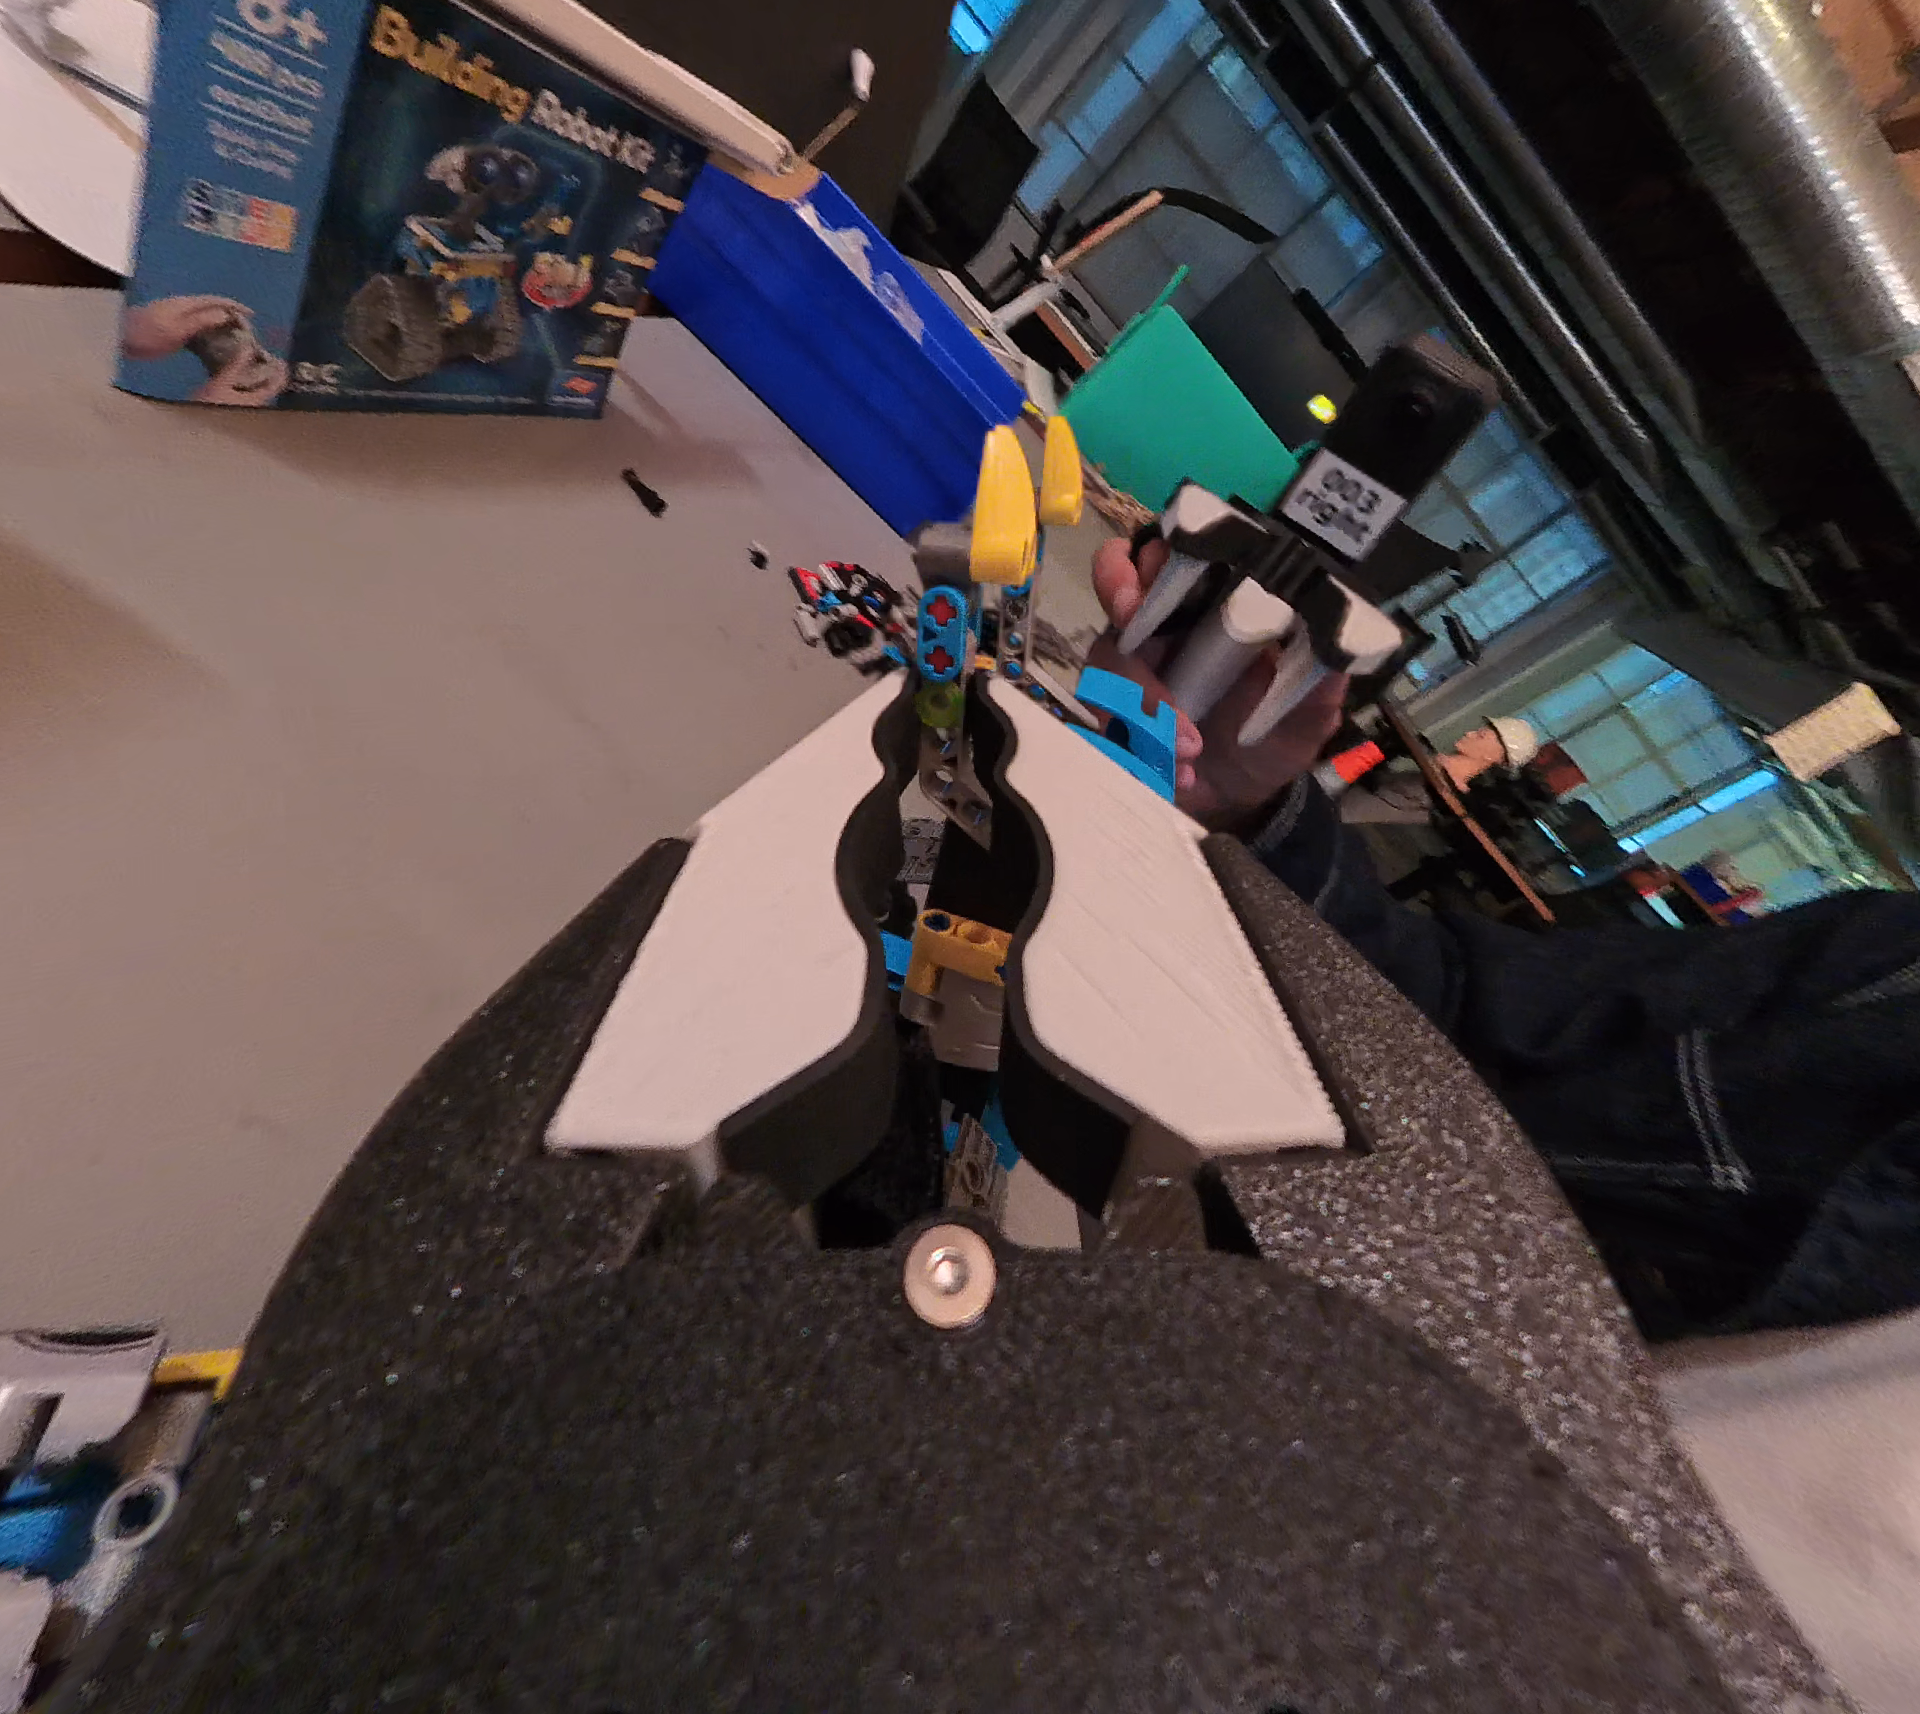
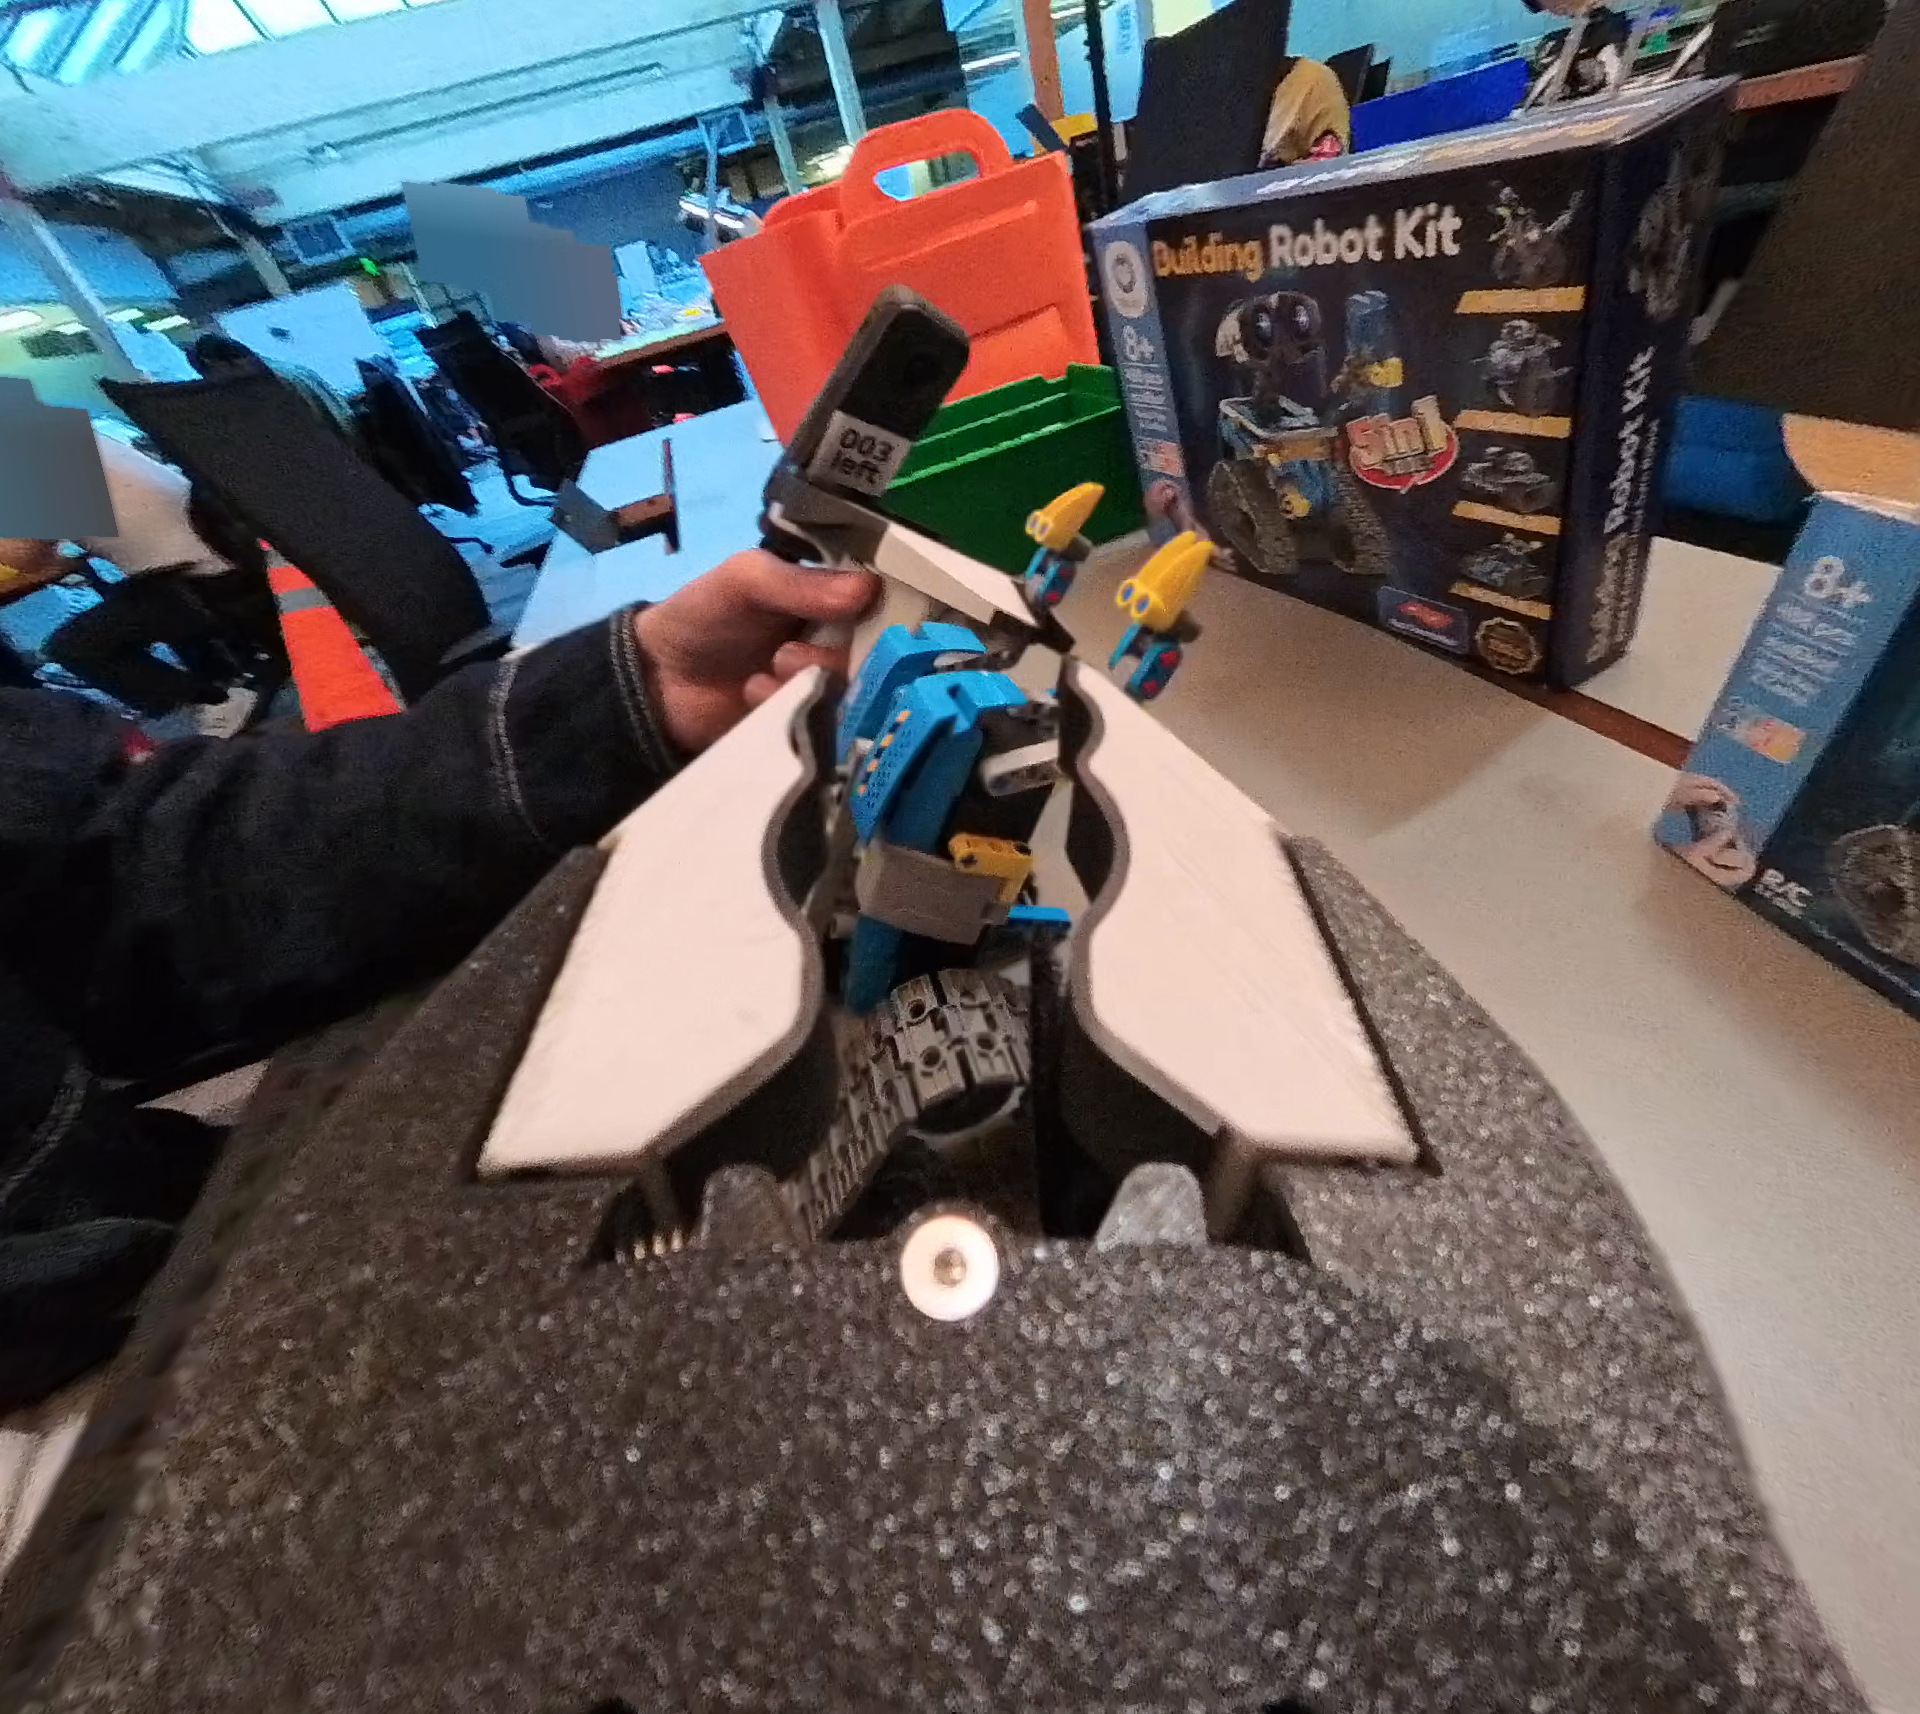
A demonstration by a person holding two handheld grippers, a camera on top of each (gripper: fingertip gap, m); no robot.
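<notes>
Left gripper [image 1: 948, 708]: closed on the toy robot [image 1: 961, 625] arm.
Right gripper [image 2: 940, 698]: clamped around its body.
Green bin [image 2: 1023, 443]: contents hidden (orange tote [image 2: 935, 251] behind).

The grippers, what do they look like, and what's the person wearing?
Each gripper, left and right, has white fingers with wavy black pads, on a speckled dark foam body with a silver bolt. A black camera with a label tops each. Sleeves are dark denim with pale stitching.
</notes>
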